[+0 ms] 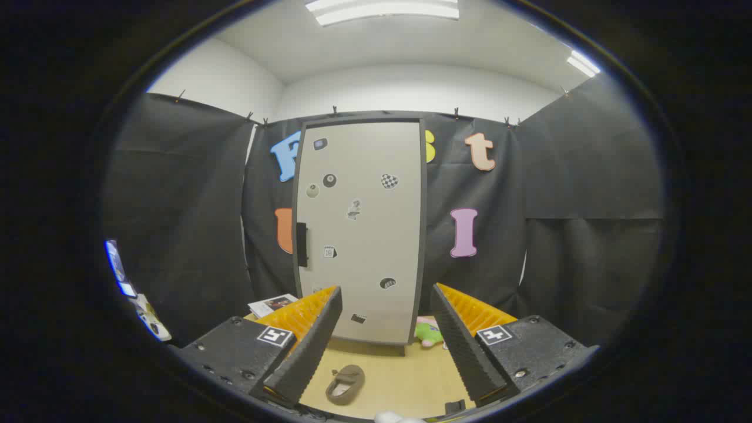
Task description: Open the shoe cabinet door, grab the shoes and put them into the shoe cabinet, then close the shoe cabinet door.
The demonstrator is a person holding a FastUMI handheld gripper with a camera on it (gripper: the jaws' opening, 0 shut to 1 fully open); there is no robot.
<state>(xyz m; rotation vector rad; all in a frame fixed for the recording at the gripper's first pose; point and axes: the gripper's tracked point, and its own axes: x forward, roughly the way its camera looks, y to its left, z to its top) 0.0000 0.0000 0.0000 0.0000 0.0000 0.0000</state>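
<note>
The shoe cabinet [359,229] stands upright on the wooden table [405,376], beyond my fingers. Its pale door, dotted with stickers, is closed, and a dark handle [302,244] sits on the door's left edge. A small brown shoe [345,383] lies on the table in front of the cabinet, between my fingers and nearer the left one. My gripper [385,320] is open, held back from the cabinet with nothing between its fingers.
A green and pink soft toy [428,333] lies at the cabinet's right foot. A leaflet [272,304] rests on the table left of the cabinet. A small white object [395,418] shows at the table's near edge. Black cloth walls surround the booth.
</note>
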